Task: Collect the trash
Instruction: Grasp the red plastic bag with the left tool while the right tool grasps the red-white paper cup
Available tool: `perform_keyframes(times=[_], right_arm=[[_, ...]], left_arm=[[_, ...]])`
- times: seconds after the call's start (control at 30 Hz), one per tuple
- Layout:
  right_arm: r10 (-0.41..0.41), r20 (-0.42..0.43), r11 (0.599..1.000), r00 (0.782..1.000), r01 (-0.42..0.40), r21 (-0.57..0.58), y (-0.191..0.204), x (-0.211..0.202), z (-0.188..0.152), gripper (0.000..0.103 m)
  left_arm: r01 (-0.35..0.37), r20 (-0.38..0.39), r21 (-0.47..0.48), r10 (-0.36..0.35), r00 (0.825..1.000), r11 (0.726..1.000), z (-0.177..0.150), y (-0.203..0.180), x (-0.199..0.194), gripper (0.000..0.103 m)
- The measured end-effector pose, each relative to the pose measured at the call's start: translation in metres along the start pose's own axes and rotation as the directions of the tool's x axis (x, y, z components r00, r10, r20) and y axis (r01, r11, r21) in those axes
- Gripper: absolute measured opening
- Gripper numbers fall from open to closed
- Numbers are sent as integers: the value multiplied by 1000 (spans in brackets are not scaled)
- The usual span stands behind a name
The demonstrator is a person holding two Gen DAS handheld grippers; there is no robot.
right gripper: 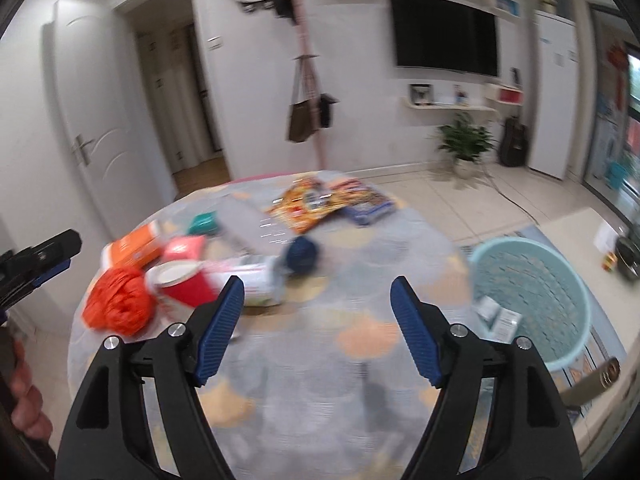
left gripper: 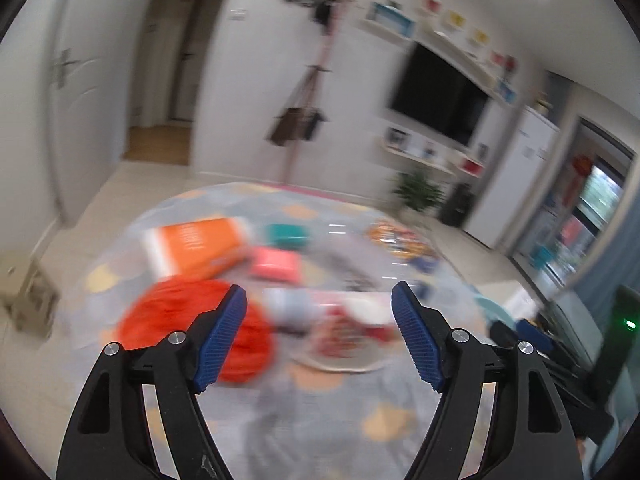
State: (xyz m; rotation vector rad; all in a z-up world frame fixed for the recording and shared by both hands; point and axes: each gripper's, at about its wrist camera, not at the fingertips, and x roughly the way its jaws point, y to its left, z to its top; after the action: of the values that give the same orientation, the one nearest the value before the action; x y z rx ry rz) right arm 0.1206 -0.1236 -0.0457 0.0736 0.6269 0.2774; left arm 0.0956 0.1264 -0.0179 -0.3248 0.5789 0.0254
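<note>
Both grippers, left [left gripper: 319,308] and right [right gripper: 317,299], fingers spread and holding nothing, are hovering over the round surface [right gripper: 320,400], approaching trash: orange bag [right gripper: 118,304], red cup [right gripper: 182,282], lying bottle [right gripper: 256,280]; next likely calling for grasping 1, then the basket [right gripper: 560,280]; labels too blurred.

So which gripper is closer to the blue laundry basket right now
Right. The basket sits just beyond the right gripper, off its right finger. The left gripper is farther, over the table's left side by the orange bag.
</note>
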Motion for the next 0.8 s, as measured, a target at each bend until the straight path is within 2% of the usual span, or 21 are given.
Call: perform_keyframes(times=[0.13,0.23,0.3,0.43,0.8], right_arm=[[79,-28,995,996,-81,-63,34,18,-1,77],[118,-53,987,992,-123,-102,53,35,0,79],[135,-68,983,989,-142,-116,62,44,-1,80],[167,-104,975,980,-180,-129,78,62,-1,80],[171,-131,969,977,-190,-155,90,91,-4,81]], left_arm=[[-104,-43,-56,101,994,993,-3,44,13,75],[-117,-78,-108,109,991,987,-10,70,23,78],[-97,-97,-132,84,992,986,-15,80,31,78],[-108,-130,-126,91,987,986,-24,86,45,79],[-137,-169,-117,116,979,984,-33,91,72,81]])
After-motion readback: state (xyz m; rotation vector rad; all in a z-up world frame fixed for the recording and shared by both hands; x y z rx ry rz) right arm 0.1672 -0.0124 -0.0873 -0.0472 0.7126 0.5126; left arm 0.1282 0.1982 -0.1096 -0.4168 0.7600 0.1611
